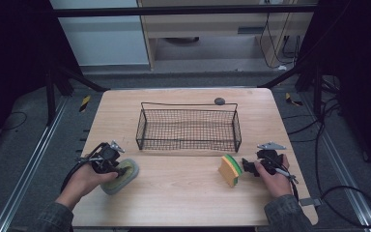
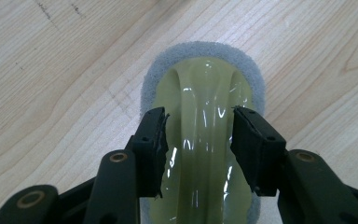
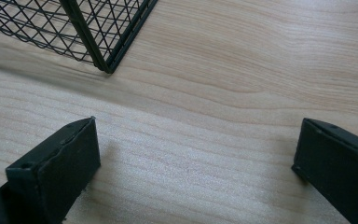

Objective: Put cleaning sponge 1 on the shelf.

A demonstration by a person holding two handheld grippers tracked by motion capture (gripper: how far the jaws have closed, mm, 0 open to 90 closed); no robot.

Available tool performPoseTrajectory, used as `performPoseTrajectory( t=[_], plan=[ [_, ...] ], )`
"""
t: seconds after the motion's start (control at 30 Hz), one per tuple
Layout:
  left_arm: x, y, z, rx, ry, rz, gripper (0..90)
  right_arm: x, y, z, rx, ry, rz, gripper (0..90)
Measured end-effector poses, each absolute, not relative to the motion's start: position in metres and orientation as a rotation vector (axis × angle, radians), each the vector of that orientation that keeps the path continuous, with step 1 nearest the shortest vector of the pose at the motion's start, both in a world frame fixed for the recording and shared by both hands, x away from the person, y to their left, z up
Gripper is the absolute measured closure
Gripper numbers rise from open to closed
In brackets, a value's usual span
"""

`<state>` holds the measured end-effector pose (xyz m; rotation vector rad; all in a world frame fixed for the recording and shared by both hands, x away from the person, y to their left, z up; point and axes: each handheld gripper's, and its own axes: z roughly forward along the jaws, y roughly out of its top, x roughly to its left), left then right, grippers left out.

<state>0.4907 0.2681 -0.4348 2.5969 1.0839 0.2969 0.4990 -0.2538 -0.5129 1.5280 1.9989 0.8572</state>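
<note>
our left hand-held gripper (image 2: 199, 140) pinches the scrubber's (image 2: 203, 84) glossy handle; we should squeeze squarely before lifting. our right hand-held gripper (image 3: 193, 163) waits open.

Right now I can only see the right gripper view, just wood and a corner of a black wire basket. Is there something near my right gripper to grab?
Observer: Yes. A yellow block sponge with a green scouring side lies on the table just beyond the open jaws of the right gripper.
Operator: What's my other gripper doing?
Observer: The left gripper is down over an oval scrubber, a grey pad with a clear yellowish handle. Its jaws stand either side of the handle, but I can't tell if they squeeze it.
Operator: Is anything in the basket?
Observer: The black wire basket looks empty.
</note>
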Motion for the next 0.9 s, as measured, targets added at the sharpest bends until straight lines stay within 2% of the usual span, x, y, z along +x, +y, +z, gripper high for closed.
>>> performPoseTrajectory(
  t=[0.37,0.8,0.9],
  plan=[
    [0.493,0.271,-0.438,2.6,1.058,0.229,69.1,0.499,-0.254,-0.513,1.528,1.999,0.857,0.4],
    [0.478,0.272,-0.423,2.589,0.931,0.31,70.1,0.501,-0.254,-0.513,1.504,2.025,0.869,0.4],
    [0.471,0.269,-0.413,2.58,0.876,0.379,70.1,0.501,-0.254,-0.513,1.5,2.031,0.871,0.5]
  ],
)
